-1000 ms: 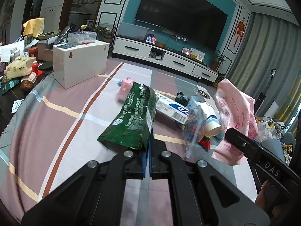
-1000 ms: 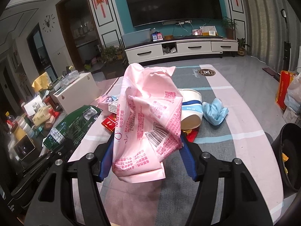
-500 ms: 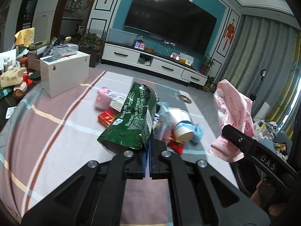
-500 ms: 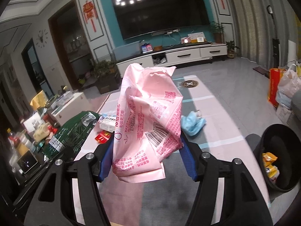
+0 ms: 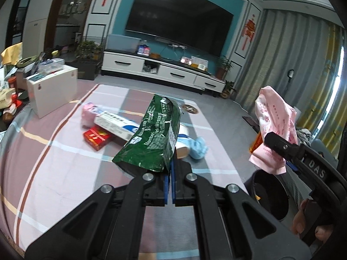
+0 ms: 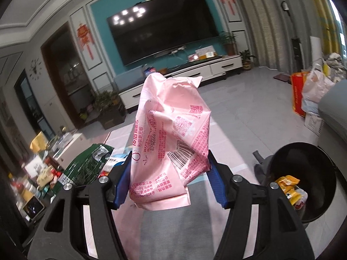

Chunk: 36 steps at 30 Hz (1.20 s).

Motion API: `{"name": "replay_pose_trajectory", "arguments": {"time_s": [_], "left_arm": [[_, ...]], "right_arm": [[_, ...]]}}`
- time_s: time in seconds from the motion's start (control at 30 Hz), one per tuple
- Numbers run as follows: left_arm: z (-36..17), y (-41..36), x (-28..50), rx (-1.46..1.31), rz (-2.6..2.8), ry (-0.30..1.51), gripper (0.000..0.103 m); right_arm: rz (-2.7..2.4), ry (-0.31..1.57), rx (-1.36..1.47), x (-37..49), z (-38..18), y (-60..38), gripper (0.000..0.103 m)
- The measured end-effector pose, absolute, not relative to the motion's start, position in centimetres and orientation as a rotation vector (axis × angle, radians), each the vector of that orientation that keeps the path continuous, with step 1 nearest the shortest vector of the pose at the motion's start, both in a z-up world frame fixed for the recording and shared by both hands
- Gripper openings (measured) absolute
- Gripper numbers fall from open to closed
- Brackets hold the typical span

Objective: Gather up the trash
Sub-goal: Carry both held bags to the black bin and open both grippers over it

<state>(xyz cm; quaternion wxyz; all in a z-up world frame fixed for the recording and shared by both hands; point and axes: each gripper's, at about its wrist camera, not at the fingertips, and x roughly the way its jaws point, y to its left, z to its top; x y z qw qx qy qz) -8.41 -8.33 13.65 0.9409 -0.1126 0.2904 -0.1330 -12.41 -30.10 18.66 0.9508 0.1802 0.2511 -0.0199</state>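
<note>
My left gripper (image 5: 170,173) is shut on a crumpled green foil bag (image 5: 151,138) and holds it above the striped cloth. My right gripper (image 6: 169,179) is shut on a pink plastic wrapper (image 6: 171,138), which also shows in the left wrist view (image 5: 274,127). A black trash bin (image 6: 308,173) with yellow wrappers inside stands low at the right, also seen in the left wrist view (image 5: 269,192). On the cloth lie a red packet (image 5: 96,137), a white and blue toothpaste box (image 5: 117,124), a pink packet (image 5: 87,113), a paper cup (image 5: 182,147) and a blue mask (image 5: 198,148).
A white box (image 5: 51,88) stands at the back left of the cloth-covered table (image 5: 54,162). Cluttered bottles and packets sit at the far left (image 6: 32,179). A TV cabinet (image 5: 162,73) is behind. Bags pile up at the right (image 6: 312,91).
Both grippers have swung right, holding their bags. The black bin has come into view under the right gripper, and the trash on the cloth has shifted left in both views.
</note>
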Motion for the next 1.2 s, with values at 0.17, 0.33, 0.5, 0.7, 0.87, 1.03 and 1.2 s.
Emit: {"name": "replay_pose_trajectory", "arguments": {"time_s": [0.17, 0.33, 0.5, 0.7, 0.87, 1.03, 1.2], "left_arm": [[14.0, -11.2, -8.8, -0.2, -0.332, 0.592, 0.003], [13.9, -14.3, -8.9, -0.18, -0.418, 0.6, 0.003], [13.7, -17.6, -9.4, -0.149, -0.496, 0.604, 0.003], [13.6, -21.0, -9.2, -0.154, -0.612, 0.61, 0.003], [13.1, -24.3, -9.0, -0.162, -0.741, 0.64, 0.003], [11.5, -28.2, -8.6, -0.152, -0.853, 0.723, 0.003], [8.8, -31.7, -7.9, -0.157, -0.942, 0.826, 0.003]], "right_arm": [[-0.11, 0.489, 0.406, -13.3, 18.8, -32.4, 0.062], [-0.194, 0.457, 0.43, -14.7, 18.9, -34.7, 0.063], [-0.28, 0.431, 0.452, -16.1, 18.8, -36.9, 0.063], [-0.377, 0.432, 0.498, -17.5, 17.9, -39.9, 0.063], [-0.48, 0.451, 0.564, -19.0, 16.3, -43.3, 0.063], [-0.571, 0.487, 0.635, -20.3, 14.0, -46.7, 0.063], [-0.642, 0.536, 0.715, -21.0, 11.7, -49.2, 0.063]]}}
